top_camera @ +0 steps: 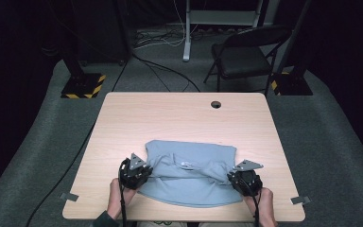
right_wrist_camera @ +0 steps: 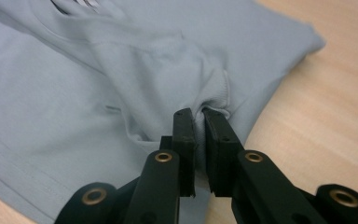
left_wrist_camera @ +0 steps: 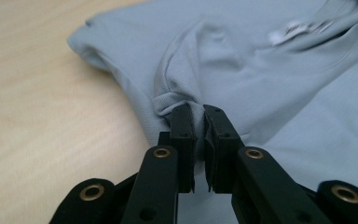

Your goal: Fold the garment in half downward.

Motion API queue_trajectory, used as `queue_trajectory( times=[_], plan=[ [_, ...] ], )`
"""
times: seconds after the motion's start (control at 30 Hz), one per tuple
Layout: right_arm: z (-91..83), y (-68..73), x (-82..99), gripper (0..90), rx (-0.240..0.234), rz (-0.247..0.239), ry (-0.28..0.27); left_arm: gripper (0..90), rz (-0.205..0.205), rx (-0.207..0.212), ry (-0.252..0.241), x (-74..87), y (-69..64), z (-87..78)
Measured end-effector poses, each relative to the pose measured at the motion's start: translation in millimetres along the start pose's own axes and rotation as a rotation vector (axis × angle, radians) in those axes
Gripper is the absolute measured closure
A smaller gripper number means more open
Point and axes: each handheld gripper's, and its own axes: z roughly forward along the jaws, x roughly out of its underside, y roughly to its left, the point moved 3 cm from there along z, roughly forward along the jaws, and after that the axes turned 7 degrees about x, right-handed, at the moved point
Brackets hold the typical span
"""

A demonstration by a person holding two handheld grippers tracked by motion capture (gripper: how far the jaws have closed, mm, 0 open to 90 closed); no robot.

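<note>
A light blue shirt (top_camera: pixel 189 172) lies folded over on the near half of the wooden table (top_camera: pixel 179 116), its white neck label (top_camera: pixel 186 164) facing up. My left gripper (top_camera: pixel 144 171) sits at the shirt's left edge, shut on a bunched fold of the blue fabric (left_wrist_camera: pixel 177 100) that shows pinched between its black jaws. At the shirt's right edge my right gripper (top_camera: pixel 230 176) is shut the same way on a bunched ribbed hem (right_wrist_camera: pixel 216 100). Both grippers (left_wrist_camera: pixel 199 114) (right_wrist_camera: pixel 199 114) are low, close to the tabletop. The shirt (left_wrist_camera: pixel 261 70) (right_wrist_camera: pixel 88 84) spreads out beyond the jaws.
A cable hole (top_camera: pixel 216 104) sits near the table's far edge. Behind the table stand a folding chair (top_camera: pixel 246 54), two post bases with yellow-black stripes (top_camera: pixel 82 85) and loose floor cables (top_camera: pixel 160 68). Bare wood lies beyond the shirt.
</note>
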Motion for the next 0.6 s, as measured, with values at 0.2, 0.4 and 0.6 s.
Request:
queue_trajectory(
  times=[0.2, 0.4, 0.6],
  plan=[
    [16.9, -0.4, 14.3, 83.4, -0.027, 0.001, 0.066, 82.5, -0.016, 0.010, 0.028, 17.9, 0.6, 4.2],
    [17.5, -2.3, 16.7, 83.4, -0.036, 0.009, 0.050, 82.4, 0.003, -0.005, 0.029, 19.9, -2.0, 4.1],
    [20.3, -7.7, 16.5, 83.3, -0.038, 0.007, 0.034, 82.4, 0.023, -0.017, 0.033, 18.5, 0.3, 6.0]
  ],
)
